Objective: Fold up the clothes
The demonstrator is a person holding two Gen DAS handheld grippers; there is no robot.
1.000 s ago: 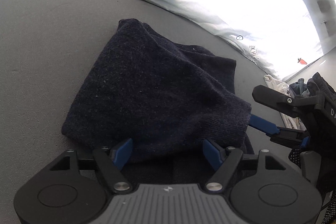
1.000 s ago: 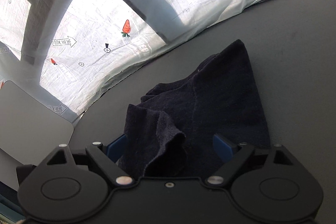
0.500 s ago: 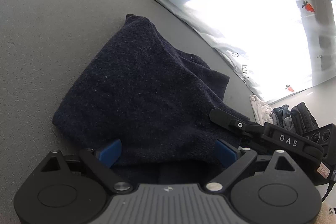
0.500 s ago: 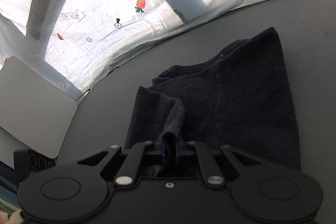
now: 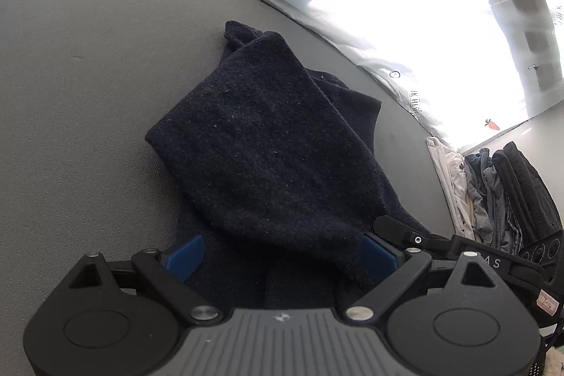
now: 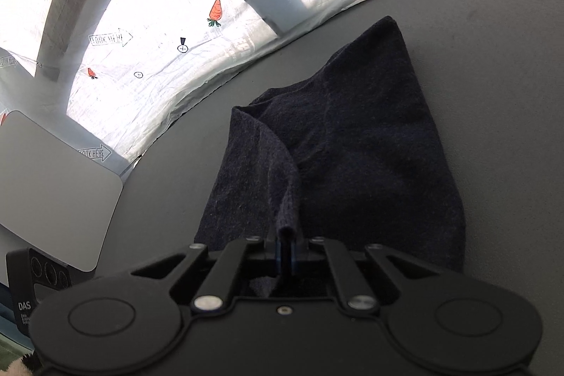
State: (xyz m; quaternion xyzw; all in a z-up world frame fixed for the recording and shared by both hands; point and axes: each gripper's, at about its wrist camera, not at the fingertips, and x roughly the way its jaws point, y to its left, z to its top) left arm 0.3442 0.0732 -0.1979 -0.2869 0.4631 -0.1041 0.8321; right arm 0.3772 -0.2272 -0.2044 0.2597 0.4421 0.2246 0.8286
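Your right hand-held gripper [image 6: 284,254] is pinched tight on a folded hem of the dark knit garment [image 6: 352,157]; the blue pads meet with the cloth ridge standing up between them. Your left hand-held gripper [image 5: 278,256] is spread wide, a blue pad at either side, with the garment's near edge bunched in the gap and nothing clamped.

The garment [image 5: 275,143] lies on the grey surface [image 5: 88,59], reaching from your grippers toward 12 o'clock, one layer flopped over another. It looks soft, limp and fairly thick, so I'd expect it to sag and drag rather than hold a crease, and any loose layer will slide off if you lift by one thickness. Take the left bite on the near edge, through both layers if you can, level with the right's grip, so the two corners travel together.

A pile of other clothes [image 5: 500,192] sits at 3 o'clock in the left view, partly cut off by the right gripper's body. You cannot tell what kind of garment this is: sleeves, neck and the lower layers are hidden. In the left view, shadow and cloth hide how much lies between the pads. The pale slab [image 6: 49,189] at 9 o'clock in the right view is unidentifiable.
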